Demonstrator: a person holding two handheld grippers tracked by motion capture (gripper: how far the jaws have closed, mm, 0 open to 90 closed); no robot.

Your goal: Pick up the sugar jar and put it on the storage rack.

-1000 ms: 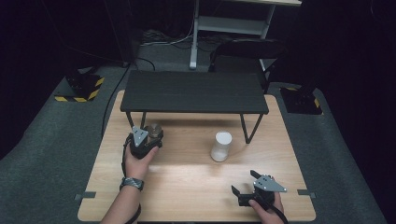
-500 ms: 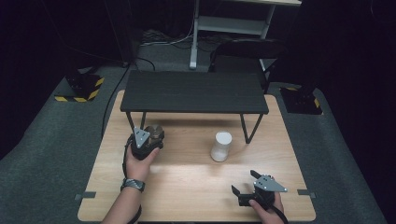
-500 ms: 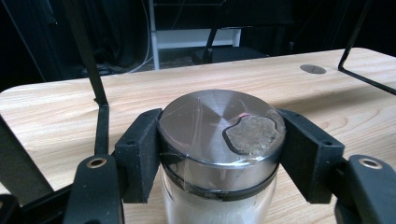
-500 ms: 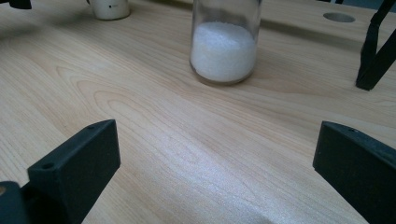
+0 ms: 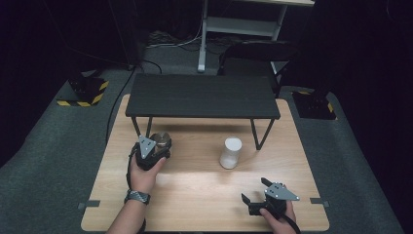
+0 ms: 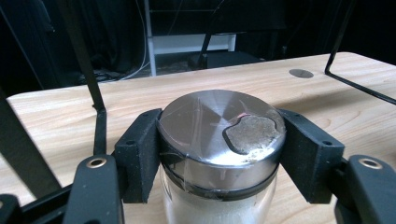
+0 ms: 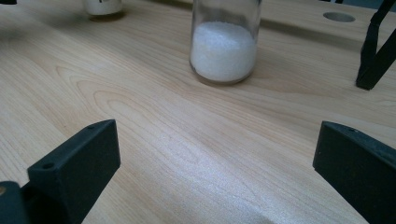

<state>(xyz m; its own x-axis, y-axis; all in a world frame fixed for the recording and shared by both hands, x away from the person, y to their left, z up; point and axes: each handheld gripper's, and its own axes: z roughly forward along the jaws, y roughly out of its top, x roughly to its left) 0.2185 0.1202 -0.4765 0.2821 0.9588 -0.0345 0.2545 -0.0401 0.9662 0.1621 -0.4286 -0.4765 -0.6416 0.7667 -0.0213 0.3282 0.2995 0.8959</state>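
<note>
Clear glass jar with brushed-metal lid (image 6: 219, 140), white granules inside: it stands at the left of the light wooden table (image 5: 195, 204), just in front of the near left leg of the low black metal shelf (image 5: 202, 95). In the left gripper view the lid carries a rough, crusted patch and a strip of clear tape across it.

Your left gripper (image 6: 219, 154) has it: both black jaws press the lid's rim from opposite sides, no gap showing, closed to the lid's width. From the high view I cannot tell whether the base is on the wood or just lifted.

Step in hand, as I read it: the grasp is made and the jar is about to be carried. Where it goes is not plain; the shelf top, bare and directly behind, is the likely place.

Next move calls for a straight lift, kept upright, since the hold is on the lid alone and the glass hangs below it. Clear the shelf's front edge and leg before going forward.

Second clear glass jar of white granules (image 7: 225, 39) stands near the table's middle, well apart from the first, by the shelf's near right leg.

Your right gripper (image 5: 263, 197) rests at the near right of the table, jaws spread wide, holding nothing, aimed toward that second jar.
</note>
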